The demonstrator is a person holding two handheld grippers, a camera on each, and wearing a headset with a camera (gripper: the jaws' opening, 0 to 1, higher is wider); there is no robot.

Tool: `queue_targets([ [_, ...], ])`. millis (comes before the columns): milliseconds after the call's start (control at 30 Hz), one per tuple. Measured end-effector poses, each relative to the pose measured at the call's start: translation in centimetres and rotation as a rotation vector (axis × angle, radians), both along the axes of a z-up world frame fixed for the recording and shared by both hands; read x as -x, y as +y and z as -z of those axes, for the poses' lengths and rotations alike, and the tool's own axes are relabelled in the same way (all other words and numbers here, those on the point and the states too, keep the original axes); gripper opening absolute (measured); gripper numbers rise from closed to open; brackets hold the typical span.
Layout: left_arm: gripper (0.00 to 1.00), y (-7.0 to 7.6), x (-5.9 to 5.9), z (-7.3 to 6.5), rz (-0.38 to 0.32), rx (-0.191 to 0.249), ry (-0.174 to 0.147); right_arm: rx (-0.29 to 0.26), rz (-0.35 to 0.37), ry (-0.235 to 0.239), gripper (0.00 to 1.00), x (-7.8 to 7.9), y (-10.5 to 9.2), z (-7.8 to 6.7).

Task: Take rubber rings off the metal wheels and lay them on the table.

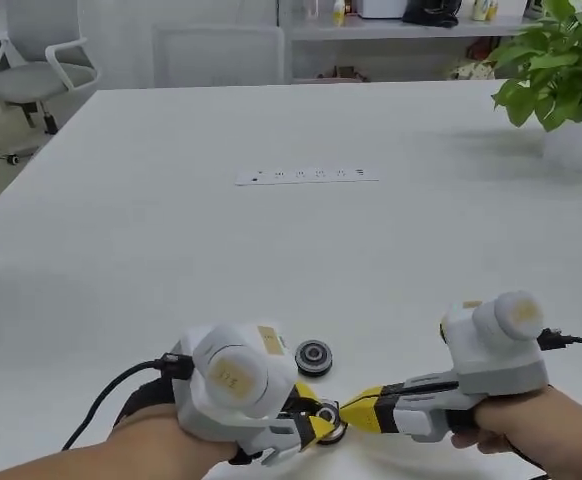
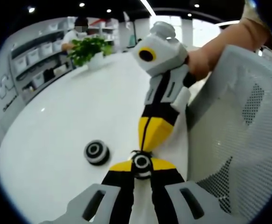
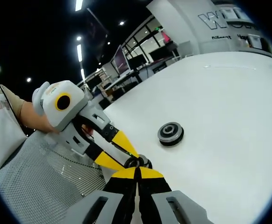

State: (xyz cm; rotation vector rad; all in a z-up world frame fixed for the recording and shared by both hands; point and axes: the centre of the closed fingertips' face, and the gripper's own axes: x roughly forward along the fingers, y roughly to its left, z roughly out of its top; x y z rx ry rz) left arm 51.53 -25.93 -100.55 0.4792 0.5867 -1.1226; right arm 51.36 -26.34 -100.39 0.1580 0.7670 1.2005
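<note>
Left claw (image 2: pixel 141 167) clamped on small wheel (image 2: pixel 141 161). Right claw (image 3: pixel 137 171) pinched shut on its rubber ring (image 3: pixel 135 162). Second wheel (image 1: pixel 314 357) just beyond both tips.

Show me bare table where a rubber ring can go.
Bare: the table between socket strip and loose wheel. Crowded: the near edge, where left hand-held gripper and right hand-held gripper meet on the held wheel.
</note>
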Motion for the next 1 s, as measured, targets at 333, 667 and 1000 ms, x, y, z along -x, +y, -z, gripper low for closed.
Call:
queue_targets([
  [333, 0.12, -0.1, 0.1, 0.0, 0.008, -0.002, -0.001, -0.015, -0.017, 0.002, 0.0, 0.4, 0.3, -0.2],
  [667, 0.12, -0.1, 0.1, 0.0, 0.006, -0.002, -0.004, -0.052, -0.063, -0.013, 0.0, 1.3, 0.9, -1.0],
  [1000, 0.13, -0.2, 0.1, 0.0, 0.007, 0.011, 0.004, -0.011, -0.029, -0.056, 0.0, 0.4, 0.1, -0.5],
])
